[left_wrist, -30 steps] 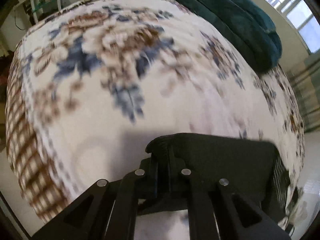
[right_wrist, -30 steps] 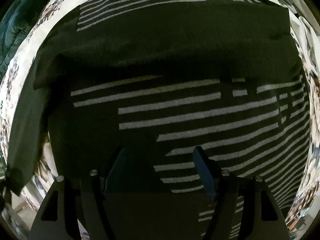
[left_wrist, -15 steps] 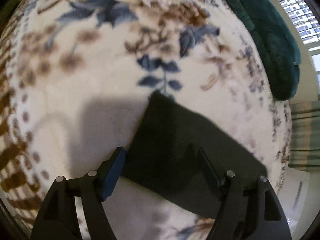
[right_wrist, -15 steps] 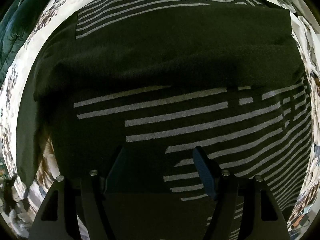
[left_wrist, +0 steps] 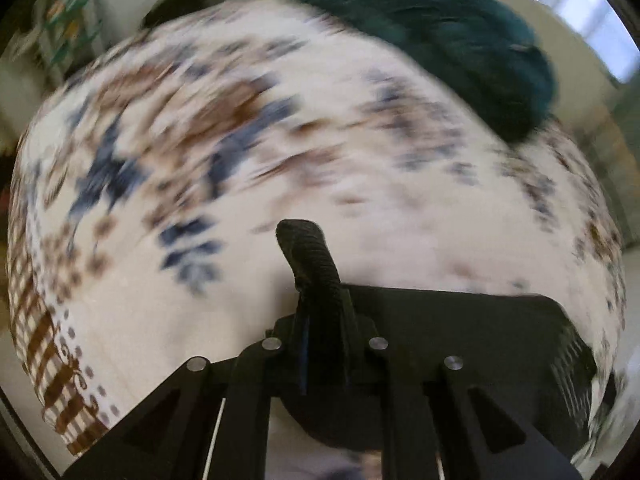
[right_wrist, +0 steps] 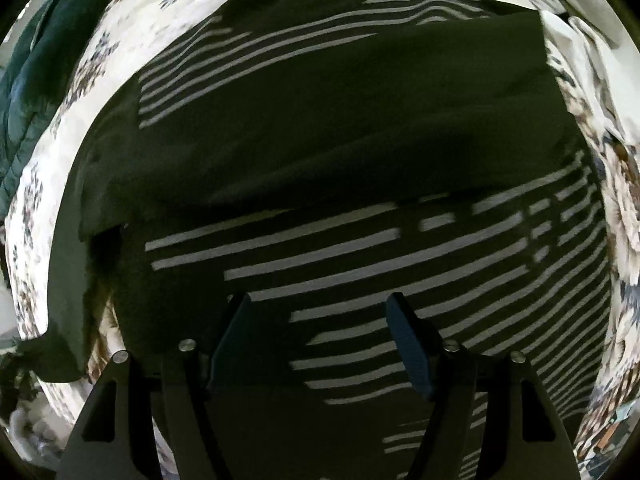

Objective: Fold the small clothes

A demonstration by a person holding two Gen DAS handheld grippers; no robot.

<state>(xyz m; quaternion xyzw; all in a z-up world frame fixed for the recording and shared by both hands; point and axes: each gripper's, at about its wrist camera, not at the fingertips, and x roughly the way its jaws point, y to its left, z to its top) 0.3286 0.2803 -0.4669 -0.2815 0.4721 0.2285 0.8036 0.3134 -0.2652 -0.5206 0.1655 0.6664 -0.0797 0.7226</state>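
A dark sweater with white stripes (right_wrist: 340, 248) lies spread on a floral blanket (right_wrist: 68, 136), one sleeve folded across its chest (right_wrist: 340, 128). My right gripper (right_wrist: 318, 312) is open and empty, its fingers just over the striped body. In the left wrist view my left gripper (left_wrist: 320, 320) is shut on a pinched fold of the sweater's dark cloth (left_wrist: 308, 256), which sticks up between the fingers; more of that cloth (left_wrist: 460, 320) trails to the right. The left view is blurred by motion.
A teal blanket (left_wrist: 440, 40) is heaped at the far edge of the floral blanket (left_wrist: 200, 160), and also shows in the right wrist view (right_wrist: 32, 92). A window (left_wrist: 580, 12) is at the upper right. White cloth (right_wrist: 588, 32) lies past the sweater's right side.
My left gripper was open over a dark sleeve end half a second ago; now it has shut on the cloth and lifted it. The right gripper has drawn back slightly.
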